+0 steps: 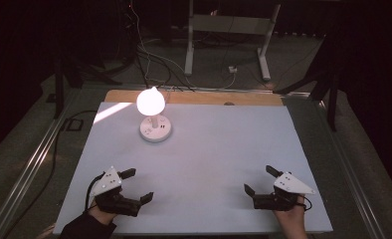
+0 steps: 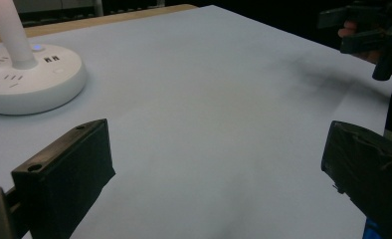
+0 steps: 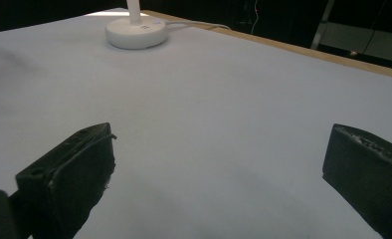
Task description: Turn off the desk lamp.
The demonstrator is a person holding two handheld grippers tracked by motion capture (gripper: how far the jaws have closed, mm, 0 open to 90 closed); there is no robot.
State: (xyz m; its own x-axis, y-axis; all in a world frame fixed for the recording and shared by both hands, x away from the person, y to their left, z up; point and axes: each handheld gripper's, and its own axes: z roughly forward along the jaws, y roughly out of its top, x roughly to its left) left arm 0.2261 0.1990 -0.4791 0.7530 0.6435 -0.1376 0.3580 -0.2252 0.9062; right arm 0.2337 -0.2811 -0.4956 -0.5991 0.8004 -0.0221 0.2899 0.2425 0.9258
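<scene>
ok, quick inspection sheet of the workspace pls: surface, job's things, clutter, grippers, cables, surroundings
Surface: white tabletop, wooden strip along the far edge.
Job's things: desk lamp, lit, round white base, far left.
Clutter: nothing seen.
Grippers: left gripper and right gripper both open, holding nothing, at the near edge, apart from the lamp.
Cables: lamp cord runs off the far edge; loose floor cables beyond.
Surroundings: dark room, white frame legs behind the table.

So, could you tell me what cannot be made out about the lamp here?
- Lamp head, high view: its glare washes out the shape.
- Lamp base markings, left gripper view: too small to read.
- Lamp stem, right gripper view: cut off by the top edge.
</scene>
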